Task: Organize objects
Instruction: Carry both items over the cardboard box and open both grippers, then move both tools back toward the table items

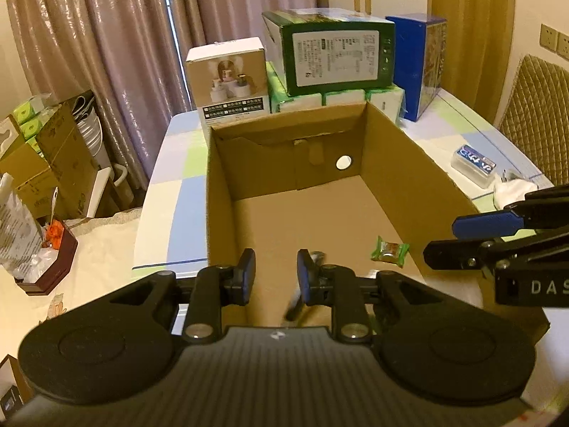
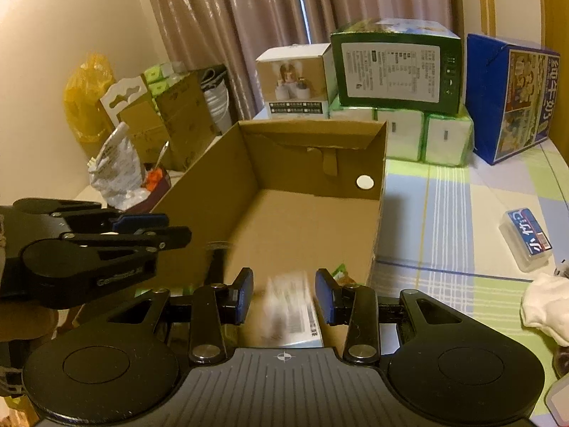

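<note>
White letters "DAS" stood on the black body of the right gripper (image 1: 441,240), cut off at the left wrist view's edge. Large Chinese characters "純牛奶" ran down the side of the blue carton (image 2: 508,99). The green box (image 2: 394,71) bore a white label of fine print, too small to read. The small plastic case (image 2: 526,242) carried blue-and-white lettering, not legible.

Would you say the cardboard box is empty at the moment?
Not empty: a green snack packet lies on the floor of the open cardboard box.
</note>
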Motion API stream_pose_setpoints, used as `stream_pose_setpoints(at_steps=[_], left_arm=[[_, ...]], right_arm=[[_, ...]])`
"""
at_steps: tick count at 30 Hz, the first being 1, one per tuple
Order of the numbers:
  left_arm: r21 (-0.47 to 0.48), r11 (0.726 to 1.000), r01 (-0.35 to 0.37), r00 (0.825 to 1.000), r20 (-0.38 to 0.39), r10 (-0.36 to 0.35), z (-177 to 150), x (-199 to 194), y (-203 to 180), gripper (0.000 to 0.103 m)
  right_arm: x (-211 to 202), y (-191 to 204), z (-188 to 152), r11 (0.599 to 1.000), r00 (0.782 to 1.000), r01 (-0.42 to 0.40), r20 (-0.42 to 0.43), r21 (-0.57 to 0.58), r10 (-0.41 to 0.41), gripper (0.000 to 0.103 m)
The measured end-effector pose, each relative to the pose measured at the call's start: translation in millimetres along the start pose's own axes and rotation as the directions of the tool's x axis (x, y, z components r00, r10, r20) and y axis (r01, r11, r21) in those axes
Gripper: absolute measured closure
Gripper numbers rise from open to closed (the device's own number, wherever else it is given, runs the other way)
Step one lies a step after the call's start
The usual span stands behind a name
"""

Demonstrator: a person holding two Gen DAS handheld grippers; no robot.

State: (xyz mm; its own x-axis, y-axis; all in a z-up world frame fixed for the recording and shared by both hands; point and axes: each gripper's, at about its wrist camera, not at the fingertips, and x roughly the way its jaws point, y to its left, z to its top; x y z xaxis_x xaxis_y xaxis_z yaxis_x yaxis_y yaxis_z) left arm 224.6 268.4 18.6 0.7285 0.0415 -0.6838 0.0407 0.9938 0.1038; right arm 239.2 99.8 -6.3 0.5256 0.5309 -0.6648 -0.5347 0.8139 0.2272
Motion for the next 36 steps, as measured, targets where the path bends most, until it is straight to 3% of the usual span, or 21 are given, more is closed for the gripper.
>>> stream_pose_setpoints(at_steps=[11,24,36], left_arm=[[-0.048,0.999,0.007,1.000,0.014,-0.006,-5.3,-29.6,1.9,0.079],[-0.058,0.998,0.018,0.999,0.033,-0.016,-17.7,-78.3,-23.7,0.077],[-0.053,0.995,0.079,0.995,0.061,-0.076,-22.6,-110.9,-88.2,0.066]], right_arm=[[-28.3,-0.5,-1.4,1.000,0.999,0.016,0.033,0.003,-0.016,0.052],[-101.4,-20.9,-22.9,0.997,0.993,0.065,0.091,0.051,-0.070,0.036],[-184.7,-75.8,-59.6,0.969,0.964,0.205,0.142,0.136,-0.223,0.026]])
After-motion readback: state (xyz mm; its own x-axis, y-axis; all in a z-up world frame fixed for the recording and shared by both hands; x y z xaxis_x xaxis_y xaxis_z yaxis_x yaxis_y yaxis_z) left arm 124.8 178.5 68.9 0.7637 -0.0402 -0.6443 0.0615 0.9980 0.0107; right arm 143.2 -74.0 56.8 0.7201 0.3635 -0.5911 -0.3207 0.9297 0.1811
